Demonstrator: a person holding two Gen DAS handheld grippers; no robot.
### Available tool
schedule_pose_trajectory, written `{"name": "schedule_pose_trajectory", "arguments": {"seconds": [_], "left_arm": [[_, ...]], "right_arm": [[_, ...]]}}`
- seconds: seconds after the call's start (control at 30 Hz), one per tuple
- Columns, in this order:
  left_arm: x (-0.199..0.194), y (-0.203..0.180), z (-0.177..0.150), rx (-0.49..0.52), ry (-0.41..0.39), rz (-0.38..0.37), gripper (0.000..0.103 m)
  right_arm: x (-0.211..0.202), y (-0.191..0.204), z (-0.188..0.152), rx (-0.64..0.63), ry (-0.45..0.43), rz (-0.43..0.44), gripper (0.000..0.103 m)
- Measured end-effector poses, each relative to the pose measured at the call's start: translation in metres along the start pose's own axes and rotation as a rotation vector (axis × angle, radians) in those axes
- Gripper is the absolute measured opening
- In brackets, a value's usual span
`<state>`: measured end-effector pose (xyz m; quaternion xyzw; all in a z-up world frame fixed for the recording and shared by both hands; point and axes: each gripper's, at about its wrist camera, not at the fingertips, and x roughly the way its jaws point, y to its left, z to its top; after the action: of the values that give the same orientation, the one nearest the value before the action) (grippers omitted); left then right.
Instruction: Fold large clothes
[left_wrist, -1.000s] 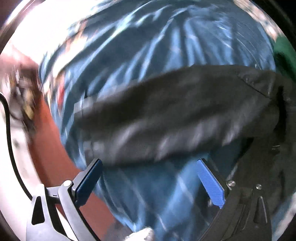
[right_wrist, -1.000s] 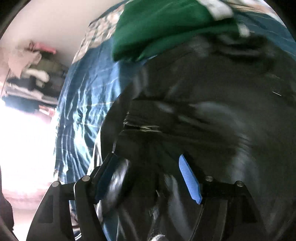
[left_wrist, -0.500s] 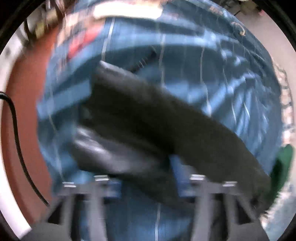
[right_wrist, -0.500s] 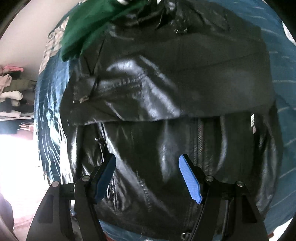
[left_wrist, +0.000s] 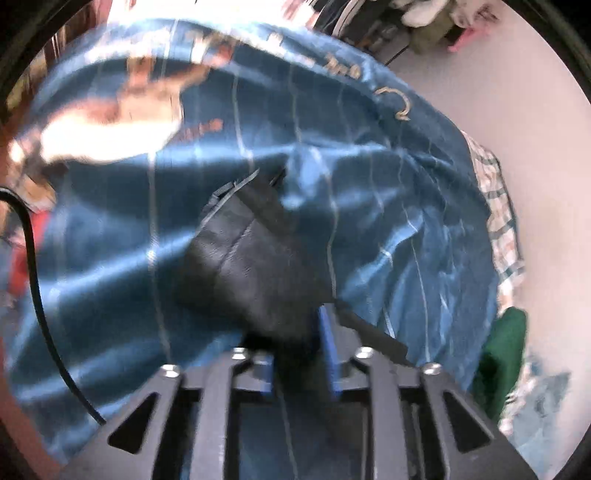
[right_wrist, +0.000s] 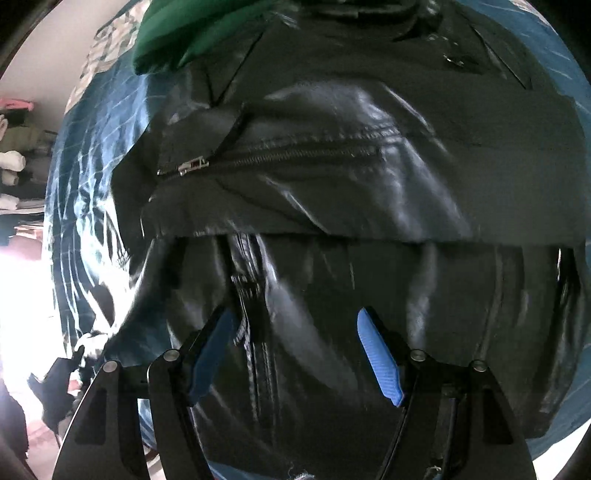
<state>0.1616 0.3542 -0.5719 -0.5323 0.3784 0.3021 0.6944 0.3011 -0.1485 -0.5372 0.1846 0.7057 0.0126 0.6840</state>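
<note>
- In the left wrist view the jacket sleeve (left_wrist: 255, 266) lies mid-frame on the bedspread (left_wrist: 388, 229), its near end between the fingers of the left gripper (left_wrist: 301, 354) at the bottom.
- A folded garment (left_wrist: 502, 354) sits at the right edge of that frame.
- In the right wrist view the jacket (right_wrist: 369, 184) fills the frame, one sleeve folded across its middle.
- The right gripper (right_wrist: 295, 354) hangs over the jacket's lower part, at bottom centre.
- A cable (left_wrist: 33, 273) runs down the left side of the left wrist view.

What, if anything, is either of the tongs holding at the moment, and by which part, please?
The left tongs grip the black leather jacket by its sleeve, near the cuff end. The right tongs are open, holding nothing.
</note>
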Motion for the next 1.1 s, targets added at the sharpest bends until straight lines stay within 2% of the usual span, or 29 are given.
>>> {"name": "schedule_pose_trajectory", "arguments": {"seconds": [0.07, 0.17, 0.23, 0.27, 0.3, 0.33, 0.37, 0.43, 0.47, 0.53, 0.63, 0.77, 0.9, 0.97, 1.1], "left_arm": [[0.002, 0.008, -0.011, -0.072, 0.034, -0.057, 0.051], [0.008, 0.017, -0.012, -0.17, 0.039, -0.085, 0.052], [0.011, 0.012, -0.011, -0.193, 0.018, -0.063, 0.052], [0.009, 0.003, -0.01, -0.182, 0.006, -0.021, 0.049], [0.005, -0.006, -0.009, -0.15, -0.011, 0.02, 0.049], [0.0, -0.015, -0.007, -0.105, -0.038, 0.053, 0.034], [-0.007, -0.035, -0.006, -0.01, -0.073, 0.127, 0.013], [-0.019, -0.066, -0.005, 0.136, -0.131, 0.181, 0.011], [-0.027, -0.083, -0.005, 0.214, -0.165, 0.201, 0.01], [-0.041, -0.113, -0.006, 0.351, -0.208, 0.218, 0.01], [-0.056, -0.152, -0.012, 0.516, -0.239, 0.233, 0.009], [-0.073, -0.206, -0.029, 0.723, -0.284, 0.216, 0.008], [-0.085, -0.255, -0.067, 0.892, -0.308, 0.17, 0.006], [-0.095, -0.277, -0.095, 0.965, -0.309, 0.128, 0.006], [-0.104, -0.33, -0.18, 1.122, -0.27, 0.0, 0.005]], "right_arm": [[0.001, 0.004, 0.007, 0.014, 0.001, -0.002, 0.073], [0.004, 0.01, 0.017, 0.018, 0.0, -0.021, 0.073], [0.005, 0.013, 0.023, 0.014, -0.01, -0.056, 0.073], [0.005, 0.016, 0.027, 0.011, -0.02, -0.078, 0.073], [0.005, 0.019, 0.031, 0.002, -0.031, -0.111, 0.073], [0.004, 0.026, 0.035, -0.022, -0.052, -0.197, 0.073], [0.004, 0.033, 0.037, -0.046, -0.07, -0.268, 0.073], [0.002, 0.047, 0.042, -0.108, -0.124, -0.447, 0.073], [0.002, 0.056, 0.045, -0.141, -0.155, -0.51, 0.073], [0.003, 0.07, 0.048, -0.199, -0.203, -0.594, 0.073], [0.01, 0.081, 0.052, -0.235, -0.209, -0.631, 0.073], [0.012, 0.084, 0.053, -0.243, -0.21, -0.609, 0.082], [0.009, 0.071, 0.056, -0.204, -0.206, -0.527, 0.083], [0.003, 0.056, 0.058, -0.169, -0.201, -0.464, 0.083], [-0.022, 0.007, 0.063, -0.065, -0.19, -0.359, 0.083]]}}
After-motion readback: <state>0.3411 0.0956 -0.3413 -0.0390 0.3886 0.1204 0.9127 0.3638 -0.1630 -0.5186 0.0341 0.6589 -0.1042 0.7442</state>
